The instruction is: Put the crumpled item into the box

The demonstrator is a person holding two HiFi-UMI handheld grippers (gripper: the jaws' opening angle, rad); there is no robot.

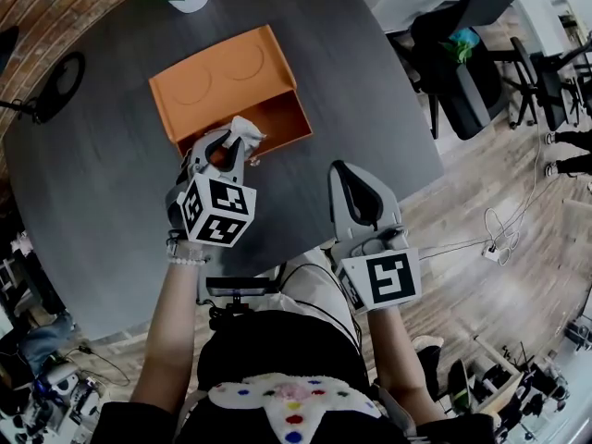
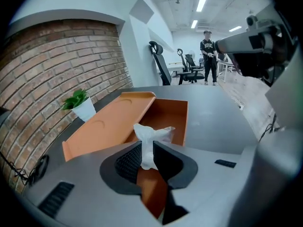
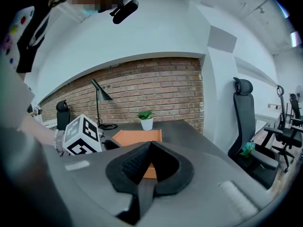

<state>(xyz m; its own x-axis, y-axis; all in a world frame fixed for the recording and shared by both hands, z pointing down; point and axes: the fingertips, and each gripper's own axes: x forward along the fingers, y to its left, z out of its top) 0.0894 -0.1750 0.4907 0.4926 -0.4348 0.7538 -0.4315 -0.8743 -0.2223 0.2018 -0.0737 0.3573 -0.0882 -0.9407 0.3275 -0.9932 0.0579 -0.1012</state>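
The crumpled white paper wad [image 2: 150,141] is pinched in the closed left gripper [image 1: 228,146], just above the near edge of the open orange cardboard box [image 1: 225,80]. Lowering and release are judged outstanding. The right gripper [image 3: 147,148] is shut, empty, short of the box.

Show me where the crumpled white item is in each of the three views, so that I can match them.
Head view: the crumpled white item is left of centre, pinched in the left tool, at the near edge of the orange box.
Left gripper view: it is at the centre, between the jaws, with the box behind.
Right gripper view: it is not in it.
Shared landmark: the orange box, also in the right gripper view.
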